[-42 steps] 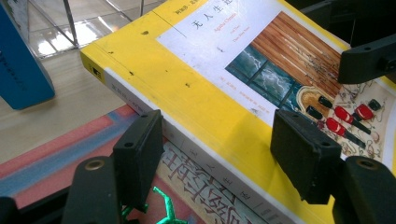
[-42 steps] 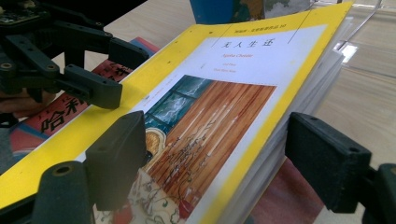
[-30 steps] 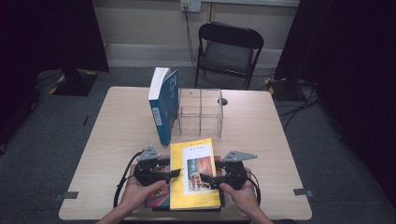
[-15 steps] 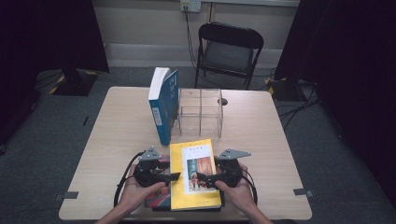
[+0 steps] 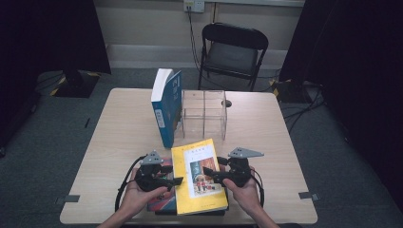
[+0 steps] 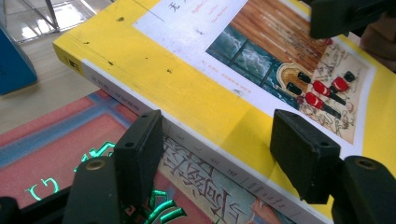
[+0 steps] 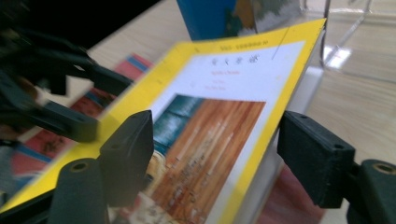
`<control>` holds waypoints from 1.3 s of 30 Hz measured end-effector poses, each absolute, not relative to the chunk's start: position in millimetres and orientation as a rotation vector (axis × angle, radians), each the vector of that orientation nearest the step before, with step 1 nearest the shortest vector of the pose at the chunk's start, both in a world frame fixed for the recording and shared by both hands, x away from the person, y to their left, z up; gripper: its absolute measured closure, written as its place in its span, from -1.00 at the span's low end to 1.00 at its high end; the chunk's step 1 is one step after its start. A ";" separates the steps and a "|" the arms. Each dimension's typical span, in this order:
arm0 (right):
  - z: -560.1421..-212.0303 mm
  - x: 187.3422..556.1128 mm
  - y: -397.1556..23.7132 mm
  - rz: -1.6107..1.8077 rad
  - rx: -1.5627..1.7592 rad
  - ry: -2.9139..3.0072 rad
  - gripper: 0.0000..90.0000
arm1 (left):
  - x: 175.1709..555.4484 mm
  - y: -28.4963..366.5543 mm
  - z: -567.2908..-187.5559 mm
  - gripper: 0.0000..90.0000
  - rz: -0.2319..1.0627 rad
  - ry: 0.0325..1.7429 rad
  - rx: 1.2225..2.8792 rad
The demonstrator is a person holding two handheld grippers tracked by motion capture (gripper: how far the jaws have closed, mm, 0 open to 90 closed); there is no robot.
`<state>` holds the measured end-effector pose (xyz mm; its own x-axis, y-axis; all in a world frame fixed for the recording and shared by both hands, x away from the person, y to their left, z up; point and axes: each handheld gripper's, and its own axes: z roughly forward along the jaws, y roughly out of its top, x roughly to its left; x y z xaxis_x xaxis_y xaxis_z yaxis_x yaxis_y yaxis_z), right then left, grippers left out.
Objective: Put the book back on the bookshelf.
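A yellow book (image 5: 197, 175) lies on top of a red book (image 5: 159, 204) at the table's near edge. My left gripper (image 5: 177, 180) is shut on its spine side: in the left gripper view one jaw sits under the spine against the red book (image 6: 56, 154), the other on the yellow cover (image 6: 201, 84). My right gripper (image 5: 209, 173) straddles the opposite page edge. Its jaws have just been closing with the yellow book (image 7: 210, 116) between them, and they now rest on the cover and the underside.
A blue book (image 5: 166, 107) stands upright at mid-table beside a clear acrylic holder (image 5: 204, 114). A black folding chair (image 5: 233, 50) stands beyond the far edge. Bare table top (image 5: 119, 137) stretches to the left and right of the books.
The yellow book has turned slightly, its far end swinging a little to the left. Both hands have stayed nearly in place at its two sides.
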<state>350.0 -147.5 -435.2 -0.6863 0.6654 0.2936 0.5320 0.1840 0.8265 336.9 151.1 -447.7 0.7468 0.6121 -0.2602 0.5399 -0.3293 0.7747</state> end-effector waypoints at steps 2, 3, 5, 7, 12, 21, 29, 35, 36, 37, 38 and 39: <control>-433.3 350.3 -148.4 1.547 1.171 2.318 -0.35 | 336.2 151.1 -448.3 -0.22 0.098 0.874 1.998; -434.1 350.4 -148.7 1.544 1.180 2.315 -0.33 | 336.1 151.2 -448.6 -0.22 0.099 0.873 1.997; -435.6 347.4 -147.8 1.567 1.175 2.347 -0.17 | 336.0 151.3 -448.9 -0.22 0.097 0.873 1.990; -437.3 342.0 -143.2 1.568 1.142 2.391 0.02 | 336.4 152.0 -449.0 -0.22 0.095 0.871 1.993; -441.8 337.6 -133.4 1.483 1.083 2.451 -0.03 | 336.6 152.1 -449.6 -0.23 0.095 0.866 1.987; -439.3 372.5 -130.8 1.458 1.083 2.489 0.03 | 345.0 150.8 -448.3 -0.14 0.075 0.887 1.986; -442.1 399.8 -123.2 1.534 1.077 2.577 0.32 | 349.2 152.8 -447.3 0.02 0.056 0.914 1.975; -442.6 396.1 -121.4 1.537 1.063 2.595 0.42 | 348.5 153.2 -448.1 0.02 0.061 0.911 1.970; -442.6 395.5 -121.5 1.542 1.067 2.593 0.47 | 348.4 153.3 -448.3 0.02 0.060 0.913 1.967; -442.5 395.0 -121.8 1.550 1.070 2.589 0.52 | 348.2 153.5 -448.5 0.02 0.059 0.911 1.965; -442.2 394.4 -122.3 1.558 1.073 2.585 0.57 | 348.4 154.0 -448.6 0.02 0.061 0.906 1.966; -441.6 394.0 -122.7 1.566 1.073 2.578 0.61 | 348.2 153.8 -448.6 0.02 0.060 0.909 1.963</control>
<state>394.0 -122.7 -441.6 -0.7736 0.5100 0.3760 0.5688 0.2977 0.7667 348.2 153.8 -448.6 0.7237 0.6172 -0.3089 0.5711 -0.2842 0.7701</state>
